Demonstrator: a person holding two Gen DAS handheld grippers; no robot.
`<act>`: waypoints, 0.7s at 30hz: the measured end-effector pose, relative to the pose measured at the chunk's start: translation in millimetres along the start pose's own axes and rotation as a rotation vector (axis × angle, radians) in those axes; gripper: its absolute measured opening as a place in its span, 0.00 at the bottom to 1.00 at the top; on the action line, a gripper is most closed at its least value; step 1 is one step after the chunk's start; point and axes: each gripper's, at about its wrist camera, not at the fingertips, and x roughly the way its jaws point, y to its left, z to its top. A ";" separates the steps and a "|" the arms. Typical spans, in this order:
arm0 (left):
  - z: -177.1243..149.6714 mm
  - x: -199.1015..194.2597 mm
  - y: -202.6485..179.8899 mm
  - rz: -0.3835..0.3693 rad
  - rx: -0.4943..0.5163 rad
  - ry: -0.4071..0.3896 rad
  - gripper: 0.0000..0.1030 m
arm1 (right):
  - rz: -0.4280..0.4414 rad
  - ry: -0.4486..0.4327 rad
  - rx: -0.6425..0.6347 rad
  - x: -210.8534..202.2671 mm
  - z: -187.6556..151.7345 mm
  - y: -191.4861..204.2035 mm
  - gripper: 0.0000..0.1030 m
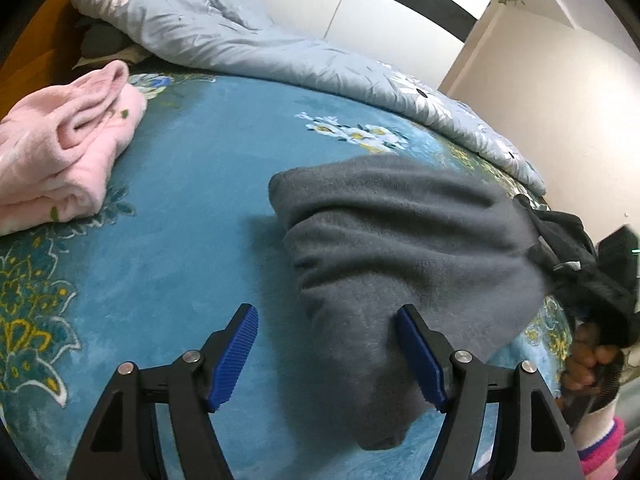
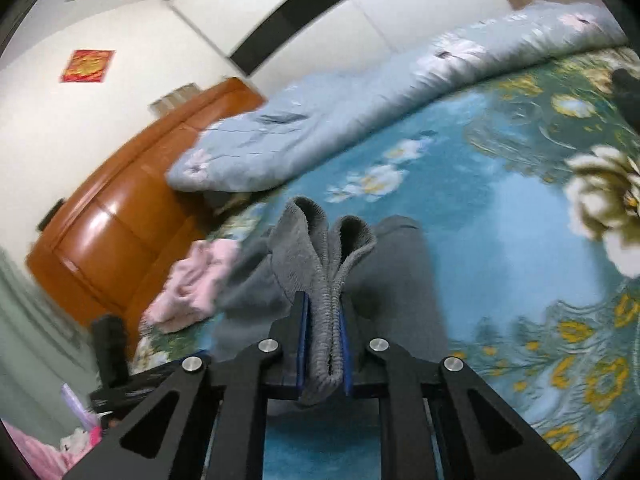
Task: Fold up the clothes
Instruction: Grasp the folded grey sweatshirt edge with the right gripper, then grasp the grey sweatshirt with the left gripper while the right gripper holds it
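The grey knit garment [image 1: 400,248] hangs in the air above the bed [image 1: 192,208], gathered into a bunch at one end where the right tool [image 2: 325,344] pinches it. In the right wrist view the ribbed edge is doubled over and squeezed between the two blue pads [image 2: 303,344], so that several layers are held at once; this grip seems meant to carry the weight of the whole piece while it is lifted and let fall straight. The rest of the cloth drapes down and fans out toward the left tool [image 1: 326,354], whose jaws stand wide apart. One blue finger lies against the lower hanging part of the garment, but nothing is clamped between them. I judge that the left tool is placed there to take a second hold on the free edge, so the piece can be stretched flat between two points, though the pictures do not settle whether it is arriving or has just let go.

A pink fleece garment [image 1: 60,152] lies loosely bundled on the blue flowered bed cover, well apart from the grey one. A pale blue quilt [image 1: 248,40] is pushed back along the far side, leaving bare cover for laying clothes down.
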 end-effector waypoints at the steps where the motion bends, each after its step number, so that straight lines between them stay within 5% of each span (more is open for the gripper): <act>1: 1.1 1.8 -0.7 -0.008 -0.002 0.000 0.73 | -0.023 0.019 0.017 5.9 -2.5 -8.1 0.13; 5: 8.4 4.2 3.7 -0.079 -0.049 -0.010 0.73 | -0.058 0.055 0.056 21.1 -15.8 -28.8 0.18; 12: 13.9 23.1 22.4 -0.166 -0.172 0.020 0.73 | -0.126 0.068 0.018 23.1 -13.2 -33.0 0.50; 21: 13.7 51.4 38.0 -0.238 -0.269 0.080 0.76 | 0.087 0.152 0.151 43.7 -3.5 -59.4 0.64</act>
